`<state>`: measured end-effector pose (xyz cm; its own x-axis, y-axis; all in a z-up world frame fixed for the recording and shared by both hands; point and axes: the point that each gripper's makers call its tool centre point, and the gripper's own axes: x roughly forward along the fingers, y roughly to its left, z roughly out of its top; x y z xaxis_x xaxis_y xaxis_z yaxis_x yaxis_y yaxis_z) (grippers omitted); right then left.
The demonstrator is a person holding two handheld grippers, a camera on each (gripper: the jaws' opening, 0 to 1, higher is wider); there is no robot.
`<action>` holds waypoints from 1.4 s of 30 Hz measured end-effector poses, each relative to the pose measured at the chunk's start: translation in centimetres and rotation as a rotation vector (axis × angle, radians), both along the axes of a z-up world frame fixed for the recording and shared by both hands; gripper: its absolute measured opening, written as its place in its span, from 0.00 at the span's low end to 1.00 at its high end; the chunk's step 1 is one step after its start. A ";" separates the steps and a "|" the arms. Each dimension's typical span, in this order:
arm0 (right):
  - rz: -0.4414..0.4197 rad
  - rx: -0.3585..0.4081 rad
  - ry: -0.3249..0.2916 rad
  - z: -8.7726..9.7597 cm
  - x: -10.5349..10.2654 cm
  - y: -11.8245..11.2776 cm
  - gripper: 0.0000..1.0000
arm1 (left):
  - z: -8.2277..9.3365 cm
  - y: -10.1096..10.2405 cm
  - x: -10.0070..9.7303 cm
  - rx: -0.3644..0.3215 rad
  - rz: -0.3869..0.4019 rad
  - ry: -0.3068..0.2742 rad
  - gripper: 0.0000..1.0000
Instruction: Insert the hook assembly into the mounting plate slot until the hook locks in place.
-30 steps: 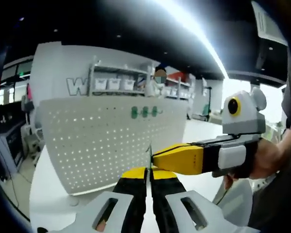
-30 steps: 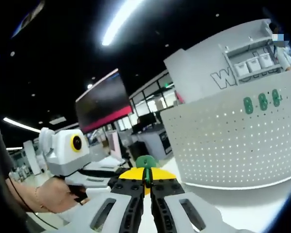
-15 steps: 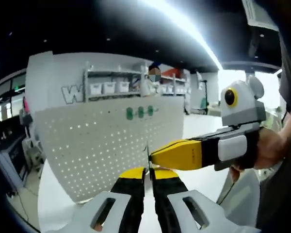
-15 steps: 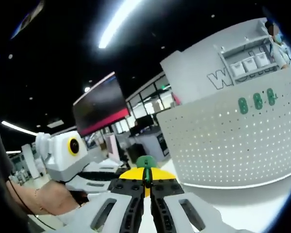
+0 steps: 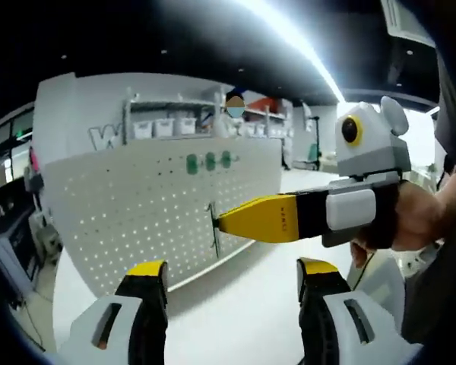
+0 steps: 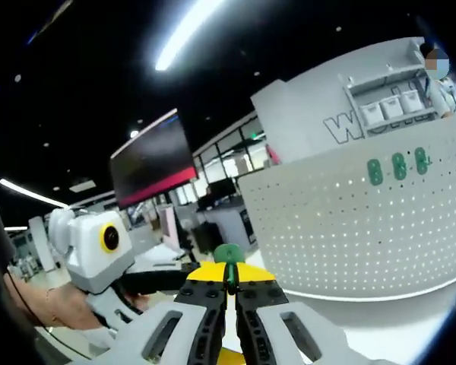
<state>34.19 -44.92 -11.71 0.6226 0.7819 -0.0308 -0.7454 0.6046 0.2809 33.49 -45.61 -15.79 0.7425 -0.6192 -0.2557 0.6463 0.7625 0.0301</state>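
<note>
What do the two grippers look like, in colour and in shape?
Both look alike. The left gripper has pale grey bodies with slotted holes, black jaws and yellow tips. The right gripper shows a yellow wedge-shaped tip, a black middle and a pale grey block. In its own view its black jaws carry round screw heads.

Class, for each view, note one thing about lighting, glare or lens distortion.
Left gripper view: a ceiling light strip blows out to white glare, and the fisheye lens bows the white pegboard. Right gripper view: the ceiling is dark apart from a bright strip, and the pegboard curves strongly.
</note>
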 end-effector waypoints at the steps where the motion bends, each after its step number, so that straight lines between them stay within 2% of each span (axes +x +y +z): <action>1: -0.001 -0.006 -0.005 0.0 0.1 -0.1 0.00 | 0.2 -0.1 0.0 -0.008 -0.007 -0.008 0.80; 4: -0.006 -0.014 -0.004 -0.2 0.4 -0.4 0.00 | 0.2 -0.3 0.0 -0.023 -0.010 -0.002 0.89; 9: -0.016 -0.032 -0.003 -0.7 0.9 -1.0 0.00 | 0.1 -0.6 -0.1 -0.030 -0.019 0.001 0.96; 11: -0.021 -0.035 -0.003 -0.8 1.1 -1.2 0.00 | 0.3 -0.7 -0.1 -0.057 -0.018 0.009 1.00; 14: -0.032 -0.040 -0.003 -1.1 1.5 -1.5 0.00 | 0.4 -0.8 -0.1 -0.089 -0.023 0.023 1.00; 23: -0.078 -0.064 -0.028 -1.2 3.3 -2.5 0.00 | 0.6 -0.6 0.3 -0.104 -0.012 0.027 1.00; 35: -0.204 -0.078 -0.087 -0.6 8.3 -5.4 0.00 | -0.3 1.3 0.8 -0.110 0.032 0.050 1.00; 37: -0.211 -0.086 -0.080 -1.0 9.2 -5.8 0.00 | -0.6 1.6 0.9 -0.113 0.036 0.057 1.00; 39: -0.232 -0.095 -0.067 -1.6 10.2 -6.6 0.00 | -1.4 1.9 1.0 -0.110 0.043 0.090 1.00; 42: -0.267 -0.108 -0.071 -1.8 11.5 -8.0 0.00 | -1.7 2.3 1.0 -0.101 0.049 0.093 1.00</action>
<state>45.70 -52.91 -13.56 0.8097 0.5845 -0.0535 -0.5712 0.8056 0.1572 34.45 -43.33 -17.48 0.7487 -0.6085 -0.2631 0.6043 0.7896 -0.1065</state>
